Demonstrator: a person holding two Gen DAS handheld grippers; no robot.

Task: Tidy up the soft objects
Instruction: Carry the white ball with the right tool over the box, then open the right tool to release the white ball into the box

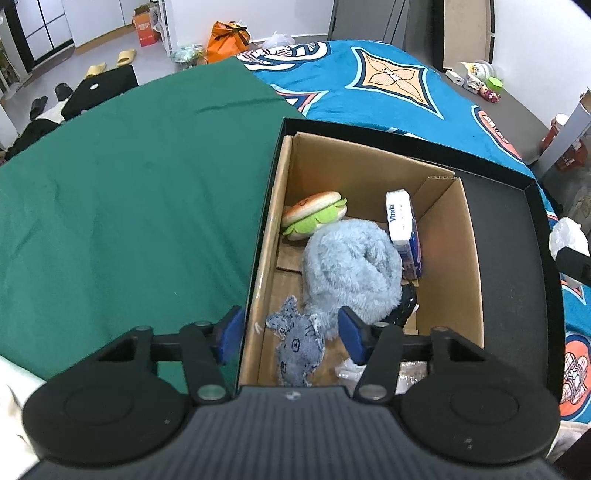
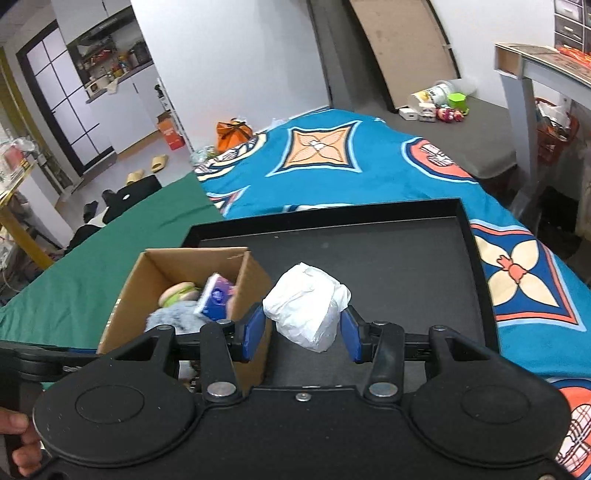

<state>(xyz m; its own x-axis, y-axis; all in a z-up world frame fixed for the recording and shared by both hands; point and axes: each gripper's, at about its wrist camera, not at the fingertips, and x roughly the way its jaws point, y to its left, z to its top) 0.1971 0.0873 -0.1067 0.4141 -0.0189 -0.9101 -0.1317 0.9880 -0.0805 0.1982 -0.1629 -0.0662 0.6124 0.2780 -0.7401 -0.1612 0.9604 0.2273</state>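
Item one: the cardboard box (image 1: 373, 221), open-topped, standing at the left end of the black tray (image 1: 509, 258). Contents: a burger plush (image 1: 314, 218) at the far end, a fluffy blue plush (image 1: 354, 269) in the middle, a tissue pack (image 1: 404, 232) upright against the plush's right side, a denim fish toy (image 1: 299, 347) at the near end, a dark item partly hidden under the blue plush, and crinkled clear plastic in the near corner. Item two: your left gripper (image 1: 291, 338), blue pads spread wide with nothing between them, above the box's near-left wall and the fish. Item three: your right gripper (image 2: 303, 332), pads closed against both sides of a white crumpled bundle (image 2: 308, 306), held over the tray just right of the box. The left view alone shows the fish and the box floor; the right view alone shows the bundle whole and the tray's bare right half. Surroundings: the tray lies on a blue patterned blanket (image 2: 332, 162) beside a green cloth (image 1: 129, 184); beyond are an orange bag (image 1: 227, 35), yellow slippers (image 2: 147, 170) and small toys (image 2: 443, 107).
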